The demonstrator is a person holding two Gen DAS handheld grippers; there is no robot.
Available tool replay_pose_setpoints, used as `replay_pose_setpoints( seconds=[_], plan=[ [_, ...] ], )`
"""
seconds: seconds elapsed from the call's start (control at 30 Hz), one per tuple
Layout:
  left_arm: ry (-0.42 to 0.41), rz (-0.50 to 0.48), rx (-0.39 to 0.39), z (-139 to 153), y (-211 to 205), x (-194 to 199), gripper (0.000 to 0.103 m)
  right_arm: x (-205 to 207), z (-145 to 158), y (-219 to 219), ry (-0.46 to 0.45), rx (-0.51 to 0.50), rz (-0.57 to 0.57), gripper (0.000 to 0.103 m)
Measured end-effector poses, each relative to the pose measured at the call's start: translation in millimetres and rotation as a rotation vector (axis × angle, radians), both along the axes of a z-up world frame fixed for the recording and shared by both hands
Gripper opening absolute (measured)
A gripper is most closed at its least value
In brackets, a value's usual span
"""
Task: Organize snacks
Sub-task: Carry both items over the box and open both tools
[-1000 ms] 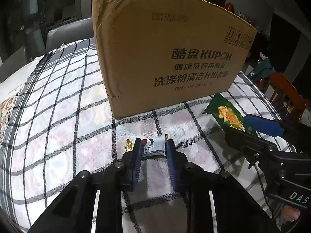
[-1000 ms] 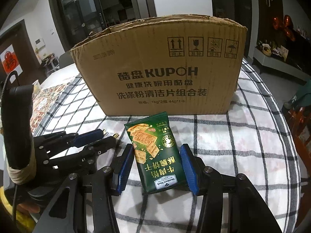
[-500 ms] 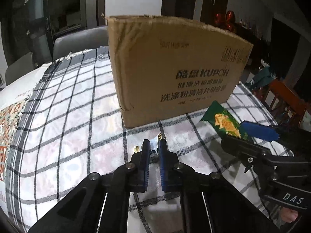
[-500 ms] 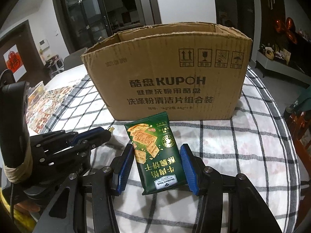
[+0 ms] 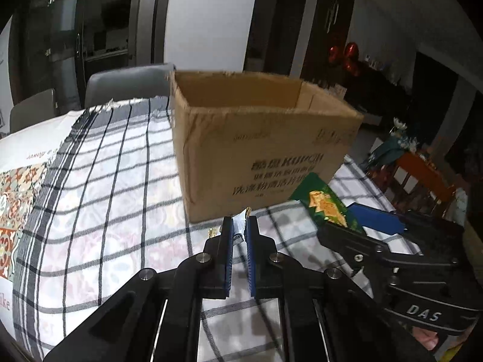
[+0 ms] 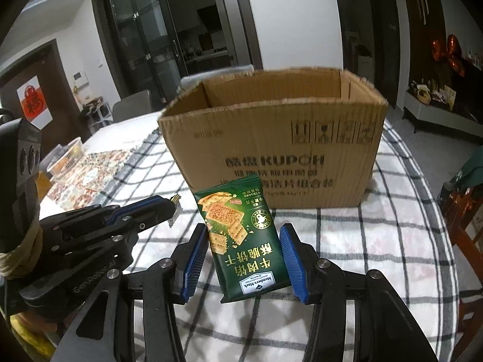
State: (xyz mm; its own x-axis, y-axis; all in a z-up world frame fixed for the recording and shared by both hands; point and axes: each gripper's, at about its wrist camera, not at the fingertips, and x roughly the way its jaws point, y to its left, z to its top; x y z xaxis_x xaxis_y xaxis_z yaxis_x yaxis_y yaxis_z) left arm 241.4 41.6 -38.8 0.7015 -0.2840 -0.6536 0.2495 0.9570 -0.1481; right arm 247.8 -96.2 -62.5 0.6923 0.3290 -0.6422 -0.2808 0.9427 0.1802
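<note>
Brown corrugated cardboard fills the middle of the left wrist view: an open-topped cardboard box [image 5: 265, 147] standing on the desk's checked tablecloth [image 5: 99, 199]. In front of it the left gripper [image 5: 240, 226] has its blue pads pressed almost together, pinching a small white-wrapped snack [image 5: 240, 224] whose gold-edged end pokes out above the tips. At the right of this view the right gripper [image 5: 356, 220] shows side-on, with only the top of its green cracker packet [image 5: 324, 203] visible.

The right wrist view shows that packet [image 6: 244, 238] face-on, printed with crackers and upside-down text, pinched by its side edges between the right gripper's [image 6: 243, 259] half-spread blue pads, in front of the box [image 6: 277, 144]. At the left, the left gripper [image 6: 169, 206] appears side-on, the small snack [image 6: 176, 208] at its tip. A plastic basket [image 6: 65, 158] sits farther back.
</note>
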Motion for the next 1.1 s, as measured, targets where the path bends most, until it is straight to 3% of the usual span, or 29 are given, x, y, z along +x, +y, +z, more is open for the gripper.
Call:
replay_pose_setpoints(
  seconds=[0.4,0.7,1.1],
  plan=[
    [-0.132,-0.025,-0.018,64.4,-12.5,-1.3,0.010,-0.5,53.7,-12.0,-0.144,0.006,-0.018,0.050],
    [-0.204,-0.037,-0.037,107.3,-20.8,30.0,0.010,27.8,97.9,-18.4,-0.246,-0.012,-0.027,0.050],
    [-0.197,-0.029,0.006,120.6,-36.7,96.9,0.010,97.0,119.2,-30.4,-0.219,-0.012,-0.028,0.050]
  ],
)
